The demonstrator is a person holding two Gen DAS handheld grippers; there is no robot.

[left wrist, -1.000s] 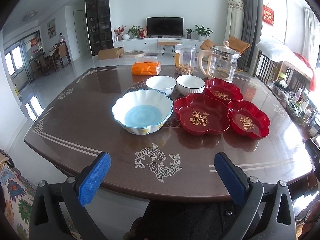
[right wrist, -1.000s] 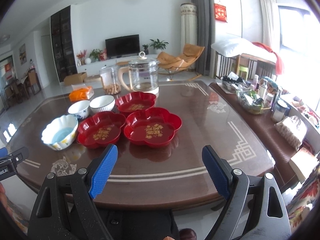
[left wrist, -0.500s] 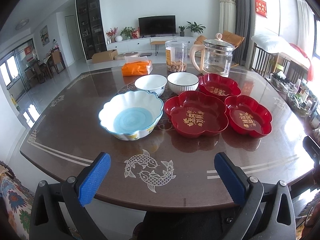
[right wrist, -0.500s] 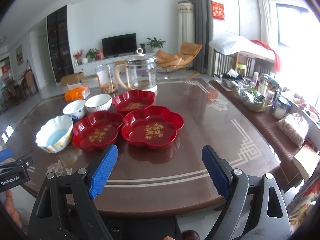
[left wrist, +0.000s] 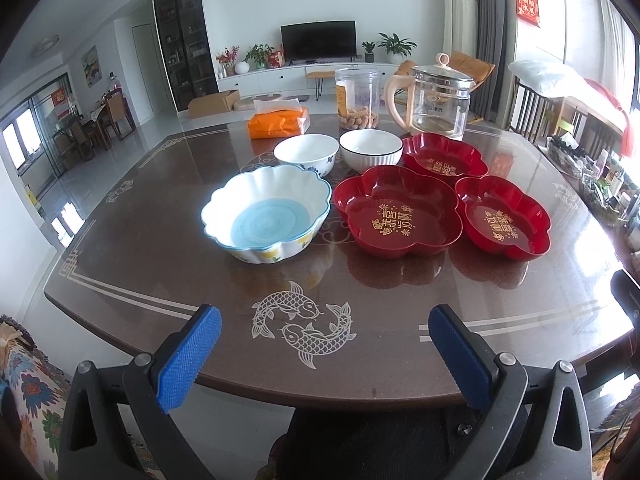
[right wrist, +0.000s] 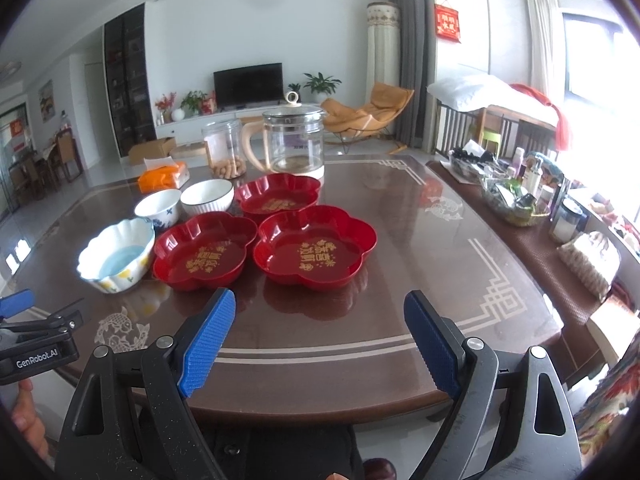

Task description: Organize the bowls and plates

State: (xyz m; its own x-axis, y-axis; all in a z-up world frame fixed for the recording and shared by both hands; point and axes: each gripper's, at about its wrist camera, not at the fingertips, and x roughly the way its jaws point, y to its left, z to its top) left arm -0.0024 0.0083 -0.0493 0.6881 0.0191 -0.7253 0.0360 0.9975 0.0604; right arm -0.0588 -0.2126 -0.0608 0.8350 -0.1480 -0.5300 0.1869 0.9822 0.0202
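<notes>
Three red flower-shaped plates [left wrist: 396, 212] sit clustered mid-table [left wrist: 160, 280], right of a scalloped blue-bottomed bowl [left wrist: 266, 214]; two white bowls [left wrist: 306, 154] stand just beyond, before a glass kettle [left wrist: 434, 98]. Left gripper [left wrist: 322, 354] and right gripper [right wrist: 316, 344] hover spread wide above the near table edge, holding nothing.

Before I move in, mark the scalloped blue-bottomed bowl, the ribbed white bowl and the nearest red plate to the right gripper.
Scalloped bowl [left wrist: 267, 219]: left wrist view, on its blue bottom.
Ribbed white bowl [right wrist: 207, 197]: right wrist view, on its inside.
Nearest red plate [right wrist: 316, 254]: right wrist view, on its gold lettering.
</notes>
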